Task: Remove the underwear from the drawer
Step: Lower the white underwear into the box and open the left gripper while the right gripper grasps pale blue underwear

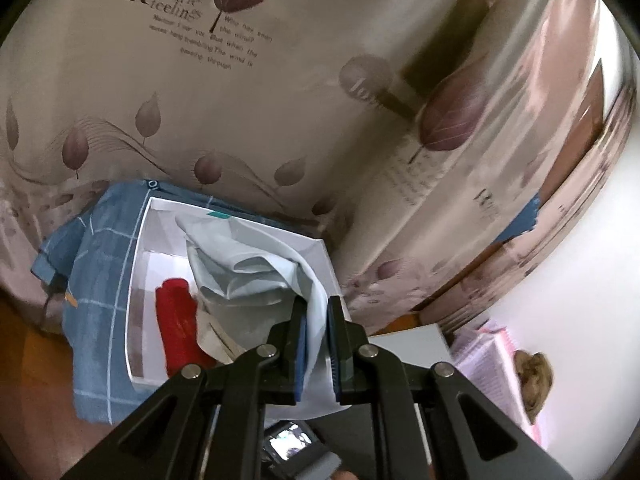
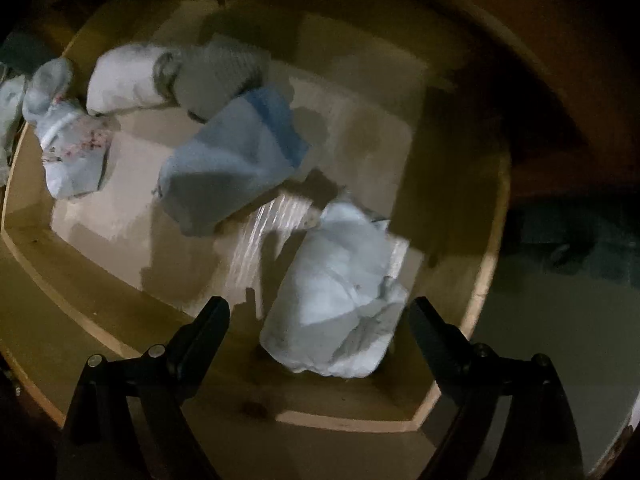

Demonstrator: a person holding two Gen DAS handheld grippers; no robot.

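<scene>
My left gripper (image 1: 316,344) is clamped on a pale garment (image 1: 256,264) over the white box (image 1: 138,280), right gripper (image 2: 320,312) wide open w/ nothing, approx 5 rolled underwear (image 2: 336,296) left in drawer (image 2: 486,264).

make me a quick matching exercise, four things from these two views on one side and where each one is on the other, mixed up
Things:
1. pale blue cloth
2. red cloth
3. white bundle
4. blue checked cloth

Places:
a. under the white box
b. in the wooden drawer, between the right gripper jaws
c. pinched in the left gripper
d. inside the white box

Pairs: 1-c, 2-d, 3-b, 4-a
</scene>
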